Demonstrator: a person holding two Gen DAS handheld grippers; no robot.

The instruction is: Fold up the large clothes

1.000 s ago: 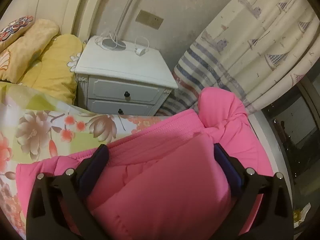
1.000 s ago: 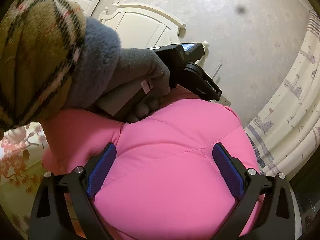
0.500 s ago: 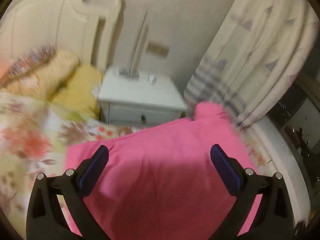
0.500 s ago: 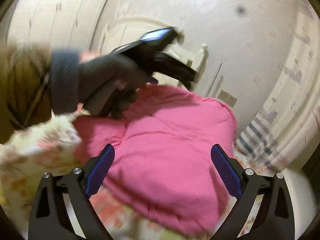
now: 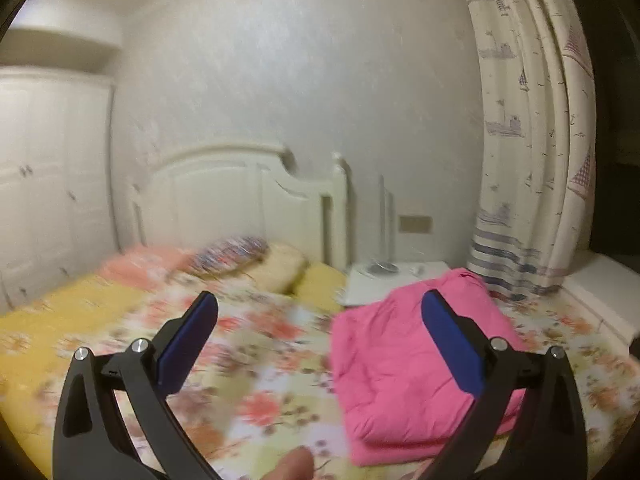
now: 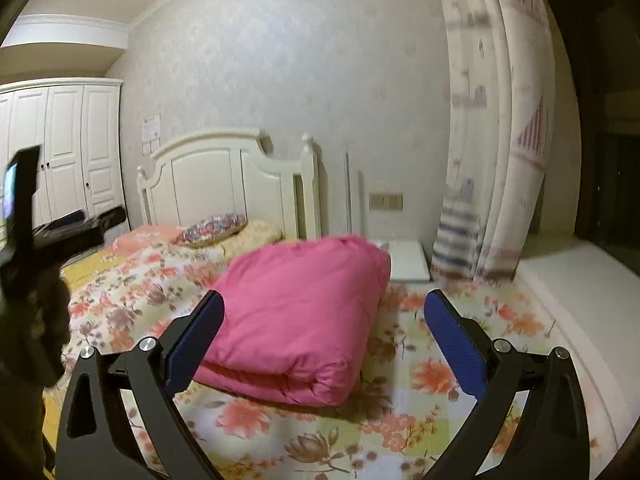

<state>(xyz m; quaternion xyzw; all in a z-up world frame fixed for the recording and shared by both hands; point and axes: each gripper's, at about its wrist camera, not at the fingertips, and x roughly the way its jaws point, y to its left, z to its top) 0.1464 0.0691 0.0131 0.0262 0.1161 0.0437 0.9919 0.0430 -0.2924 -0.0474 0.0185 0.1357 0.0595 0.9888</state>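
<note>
Floral bedspread under folded pink jacket, grippers clear.

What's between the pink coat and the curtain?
In the right wrist view, only flowery bedspread and the white nightstand lie between pink coat and curtain.

My right gripper hangs spread and empty above the flowered bedspread, with bare cover to the right of the folded pink jacket. Beyond the jacket the nightstand, curtain and headboard block the far side. My left gripper has bare bedspread below, pillows farther off.
</note>
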